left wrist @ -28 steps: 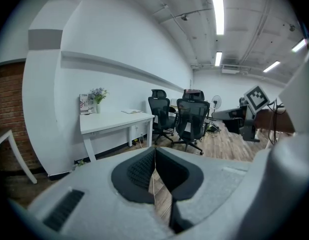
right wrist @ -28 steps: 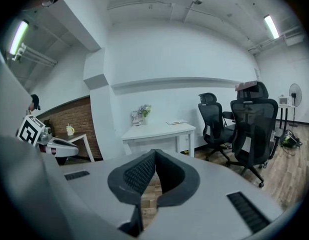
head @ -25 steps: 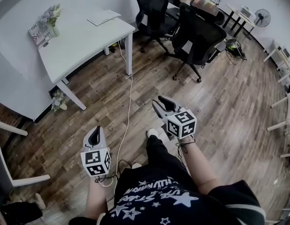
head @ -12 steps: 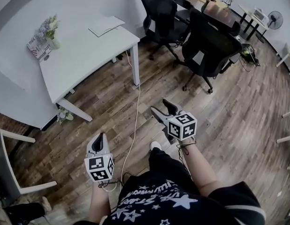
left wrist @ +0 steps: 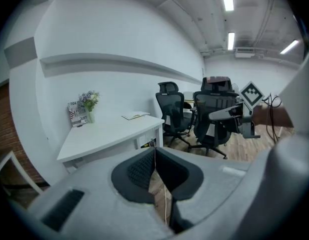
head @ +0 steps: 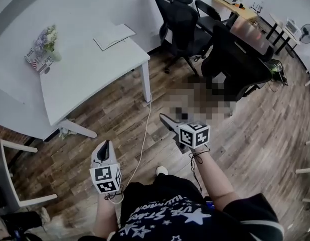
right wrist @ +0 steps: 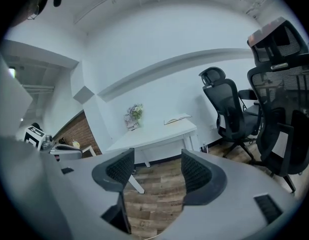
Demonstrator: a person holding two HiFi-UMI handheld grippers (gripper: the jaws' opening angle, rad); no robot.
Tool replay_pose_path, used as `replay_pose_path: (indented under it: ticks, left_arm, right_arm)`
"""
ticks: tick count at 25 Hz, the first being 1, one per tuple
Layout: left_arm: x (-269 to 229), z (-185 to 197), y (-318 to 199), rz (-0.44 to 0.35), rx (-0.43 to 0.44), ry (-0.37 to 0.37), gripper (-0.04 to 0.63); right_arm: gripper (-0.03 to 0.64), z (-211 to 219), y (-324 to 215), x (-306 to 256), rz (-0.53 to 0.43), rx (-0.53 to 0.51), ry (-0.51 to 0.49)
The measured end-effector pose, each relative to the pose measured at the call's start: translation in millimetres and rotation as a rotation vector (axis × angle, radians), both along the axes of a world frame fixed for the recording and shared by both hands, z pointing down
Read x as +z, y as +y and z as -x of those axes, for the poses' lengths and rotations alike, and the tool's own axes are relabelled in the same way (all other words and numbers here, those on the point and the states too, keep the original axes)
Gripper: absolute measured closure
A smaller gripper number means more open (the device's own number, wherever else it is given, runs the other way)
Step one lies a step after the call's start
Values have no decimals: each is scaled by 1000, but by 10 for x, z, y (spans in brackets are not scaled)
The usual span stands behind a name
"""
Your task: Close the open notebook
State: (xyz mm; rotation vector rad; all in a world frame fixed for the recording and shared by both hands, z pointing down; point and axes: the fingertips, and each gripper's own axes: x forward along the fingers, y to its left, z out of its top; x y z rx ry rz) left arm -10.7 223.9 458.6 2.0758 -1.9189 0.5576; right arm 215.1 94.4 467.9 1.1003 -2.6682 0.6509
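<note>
left gripper (left wrist: 154,156): jaws pressed together, nothing in them. If it goes in like that it'd just shove stuff.
notebook (head: 114,35): lying open at the far corner of the tabletop (head: 85,74), well apart from both grippers. It's near the edge, so a clumsy flip could slide it off.
cable (head: 143,134): runs across the floor on the way there, trip risk imo.
right gripper (right wrist: 157,169): jaws opening, nothing between them.

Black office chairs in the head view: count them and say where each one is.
3 chairs. One stands off the white table's right corner; one behind it, by the wooden desk; one farther right, nearest the camera. More may be hidden behind these.
</note>
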Motion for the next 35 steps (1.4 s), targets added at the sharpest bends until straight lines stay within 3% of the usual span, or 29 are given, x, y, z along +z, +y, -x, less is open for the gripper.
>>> replay_pose_path:
  ticks: [8,16,28,35]
  left_arm:
    - [60,174,-382,20,-59,18,574]
    - [199,513,-1088,11,-29,35,574]
    - [211,1570,-2952,2,67,52,574]
    - [243,2210,-3637,2,34,116,574]
  right_arm:
    - [337,118,-478,140,50,-28,-15]
    - [337,380,-1110,177,49,-5,8]
    - [337,1239,-2785,70,73,117,15]
    - [339,1735,-3529,-59,94,157,-12]
